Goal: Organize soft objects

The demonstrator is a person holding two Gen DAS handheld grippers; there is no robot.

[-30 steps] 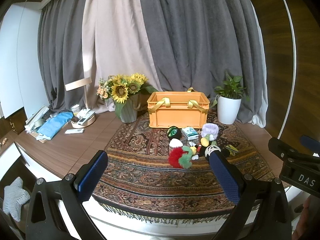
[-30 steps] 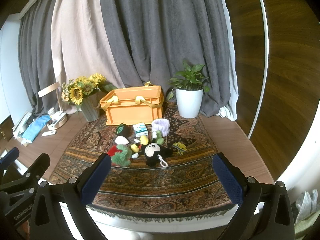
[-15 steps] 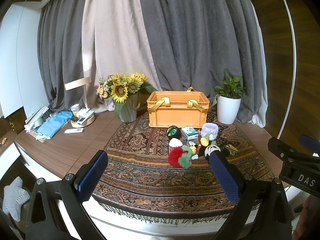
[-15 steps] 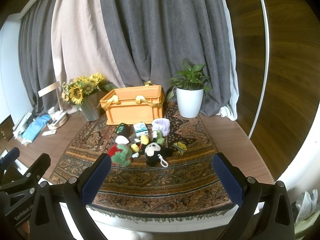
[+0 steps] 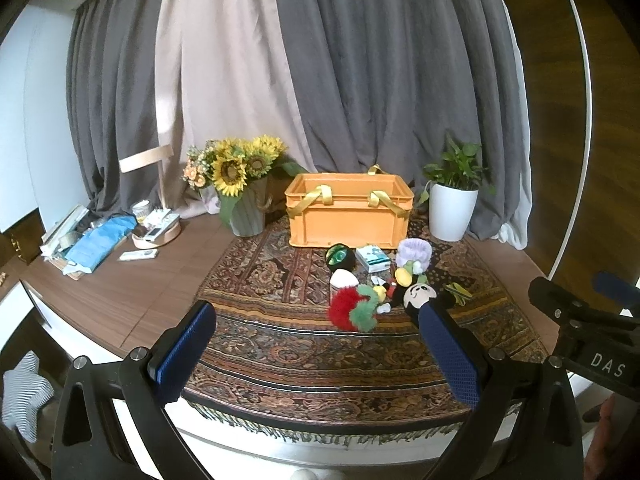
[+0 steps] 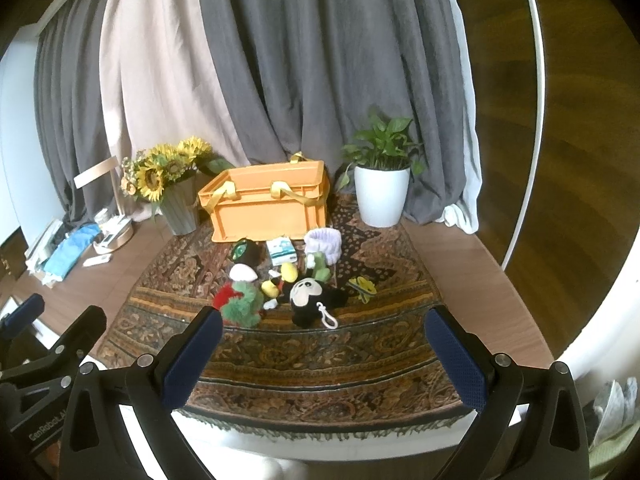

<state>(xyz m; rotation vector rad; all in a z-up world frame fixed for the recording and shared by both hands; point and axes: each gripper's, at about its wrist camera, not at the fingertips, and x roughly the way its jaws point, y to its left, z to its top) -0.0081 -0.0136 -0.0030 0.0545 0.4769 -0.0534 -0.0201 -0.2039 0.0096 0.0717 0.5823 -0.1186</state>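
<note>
Grey and beige curtains point(image 5: 320, 80) hang behind a round wooden table point(image 5: 160, 280), and a dark patterned rug with a fringe point(image 5: 300, 352) covers most of its top. At the back of the rug stands an orange plastic crate with yellow strap handles point(image 5: 348, 216), open at the top. On its left is a grey vase of sunflowers point(image 5: 240, 184), on its right a white pot with a green plant point(image 5: 454, 204).

Soft objects lie in a loose cluster on the rug in front of the crate, none of them inside it: a red and green fluffy toy point(image 6: 240, 300), a black and white mouse plush with a white clip point(image 6: 312, 300), a small yellow plush point(image 6: 288, 272), a pale purple knitted band point(image 6: 324, 242), a dark ball with a green mark point(image 6: 244, 252), a small white and teal packet point(image 6: 282, 252) and a white domed piece point(image 6: 242, 274) (what it is, I cannot tell).

Both tools hover at the near edge of the table — well apart from the cluster. The left gripper point(image 5: 316, 344) has its blue-padded fingers spread wide, with nothing between them. The right gripper point(image 6: 324, 344) is the same: fingers far apart, holding nothing. In the left wrist view it shows as a black frame at the right edge.
</note>
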